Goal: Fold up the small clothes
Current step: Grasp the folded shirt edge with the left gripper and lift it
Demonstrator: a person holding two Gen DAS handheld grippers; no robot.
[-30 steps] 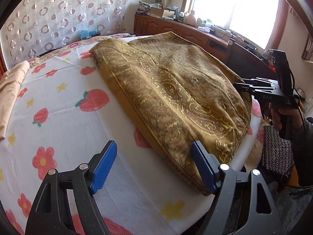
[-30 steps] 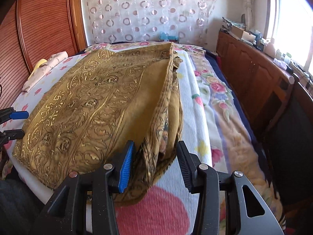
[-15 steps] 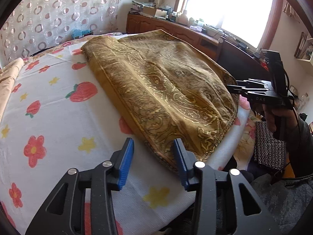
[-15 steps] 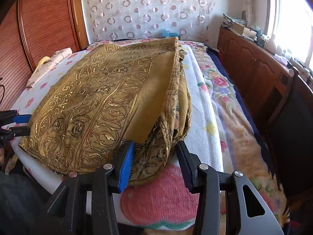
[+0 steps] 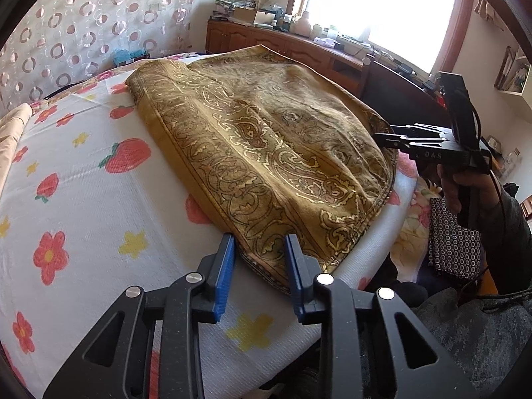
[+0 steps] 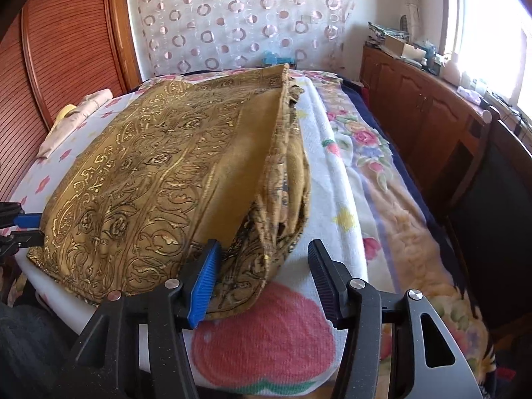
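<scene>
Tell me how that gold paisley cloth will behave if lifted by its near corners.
The gold paisley cloth will probably droop between the corners: its stacked layers already sag and bulge on the bed. It looks fairly thick, so likely weighty. The layers lie loose, so they may slide apart.

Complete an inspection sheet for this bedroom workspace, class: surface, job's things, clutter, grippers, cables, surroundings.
Surface: bed covered by a strawberry-print sheet.
Job's things: gold patterned cloth, folded, lying flat near the bed's edge.
Clutter: beige fabric at the bed's far side.
Grippers: left gripper and right gripper, jaws open astride the cloth's near corners.
Cables: black cable on the right gripper.
Surroundings: wooden sideboard, window, ring-patterned curtain.
</scene>
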